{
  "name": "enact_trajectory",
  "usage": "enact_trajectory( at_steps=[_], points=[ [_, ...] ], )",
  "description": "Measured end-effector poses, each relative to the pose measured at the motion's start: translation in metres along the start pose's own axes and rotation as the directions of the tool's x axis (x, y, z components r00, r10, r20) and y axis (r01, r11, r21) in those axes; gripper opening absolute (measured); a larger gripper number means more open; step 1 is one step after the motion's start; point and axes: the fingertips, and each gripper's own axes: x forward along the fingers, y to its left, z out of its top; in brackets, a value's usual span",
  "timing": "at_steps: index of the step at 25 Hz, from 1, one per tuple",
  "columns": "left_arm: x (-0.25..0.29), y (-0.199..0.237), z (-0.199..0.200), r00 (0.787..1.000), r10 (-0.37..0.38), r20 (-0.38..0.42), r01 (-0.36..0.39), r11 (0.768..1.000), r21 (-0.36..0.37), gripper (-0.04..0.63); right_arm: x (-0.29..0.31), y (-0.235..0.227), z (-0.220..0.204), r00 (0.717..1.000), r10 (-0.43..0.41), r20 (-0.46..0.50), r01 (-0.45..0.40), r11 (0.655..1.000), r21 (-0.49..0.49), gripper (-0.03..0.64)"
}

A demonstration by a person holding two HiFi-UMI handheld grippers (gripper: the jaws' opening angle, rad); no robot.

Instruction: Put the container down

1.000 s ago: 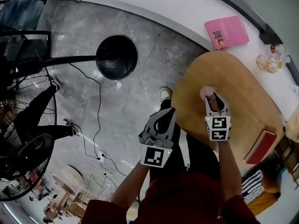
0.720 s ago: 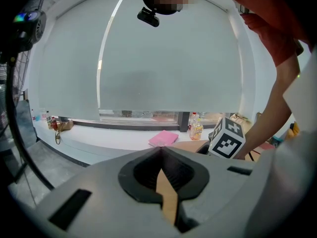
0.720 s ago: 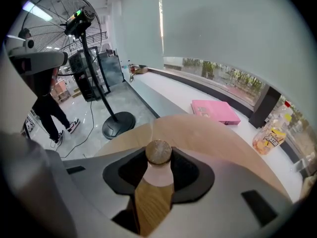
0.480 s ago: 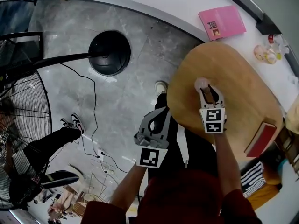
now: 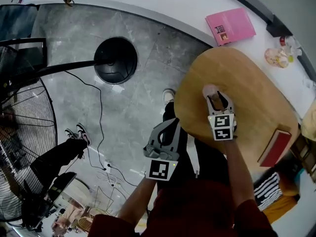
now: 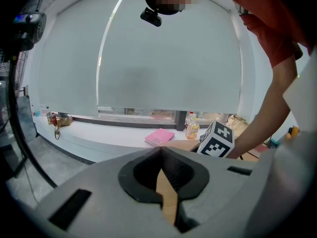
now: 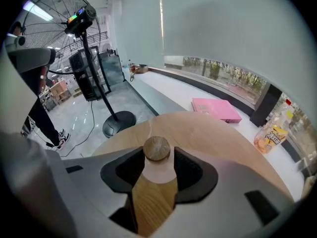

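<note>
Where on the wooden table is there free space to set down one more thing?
The wide middle of the wooden table, between the container near its left edge and the red book at its right edge, is bare. The far end toward the pink book is bare too. Only around the container is it crowded.

Everything is lit evenly by daylight diffused through the blinds (image 6: pixel 163 58), shadows are kept soft, and edges are bent by fisheye distortion.

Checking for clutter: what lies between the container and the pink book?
Nothing but bare wooden tabletop and white ledge between container and pink book, per the right gripper view.
</note>
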Motion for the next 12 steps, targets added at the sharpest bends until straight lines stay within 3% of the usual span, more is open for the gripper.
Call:
enact_trajectory(
  at_steps=[7,8,11,12],
  points=[
    [-0.003,-0.003,0.016,0.999,0.012,0.032,-0.013,1.0,0.022,0.005,-0.014,0.005,-0.017,0.998,0.047,-0.047,-0.046,0.999,0.021,0.206],
    [-0.005,-0.003,0.02,0.999,0.015,0.046,-0.015,1.0,0.006,0.005,-0.018,0.007,-0.017,0.998,0.052,-0.044,-0.051,0.998,0.025,0.206],
    [-0.006,-0.005,0.03,0.993,0.066,0.098,-0.05,0.987,-0.153,0.005,-0.035,0.008,-0.021,0.998,0.058,-0.031,-0.057,0.998,0.034,0.206],
    [-0.006,-0.008,0.034,0.992,0.073,0.107,-0.054,0.983,-0.175,0.005,-0.041,0.007,-0.023,0.998,0.059,-0.029,-0.058,0.998,0.035,0.206]
  ],
)
